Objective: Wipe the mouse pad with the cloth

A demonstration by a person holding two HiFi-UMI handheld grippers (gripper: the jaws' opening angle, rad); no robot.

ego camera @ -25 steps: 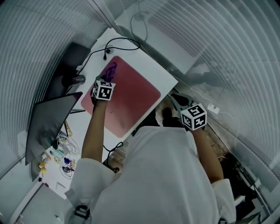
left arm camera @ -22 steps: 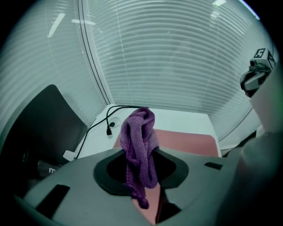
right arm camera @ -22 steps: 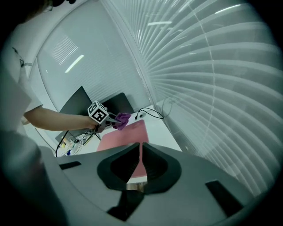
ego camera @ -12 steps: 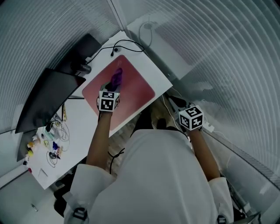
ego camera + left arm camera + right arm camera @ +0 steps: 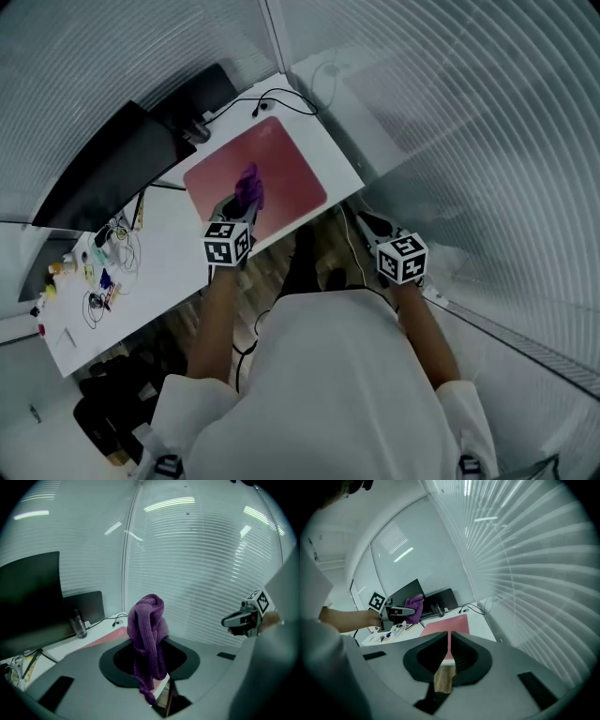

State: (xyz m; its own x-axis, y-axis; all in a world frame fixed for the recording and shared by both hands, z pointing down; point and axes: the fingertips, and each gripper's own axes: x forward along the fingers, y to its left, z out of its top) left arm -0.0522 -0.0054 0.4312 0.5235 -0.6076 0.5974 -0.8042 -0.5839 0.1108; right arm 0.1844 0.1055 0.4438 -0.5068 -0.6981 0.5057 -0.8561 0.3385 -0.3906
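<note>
Holding one cloth (image 5: 249, 187), left gripper (image 5: 240, 204), one mouse pad (image 5: 286, 167)

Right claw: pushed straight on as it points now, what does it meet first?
Probably the pink mouse pad on the white desk, seen just past the right claw; nothing shows between, though depth is unclear.

No word, brand or number can be read anywhere in your views. The cubes on your left gripper (image 5: 244, 200) and right gripper (image 5: 367, 225) carry only black-and-white square markers, not letters. The label on the bottle (image 5: 78, 623) is too small to make out.
</note>
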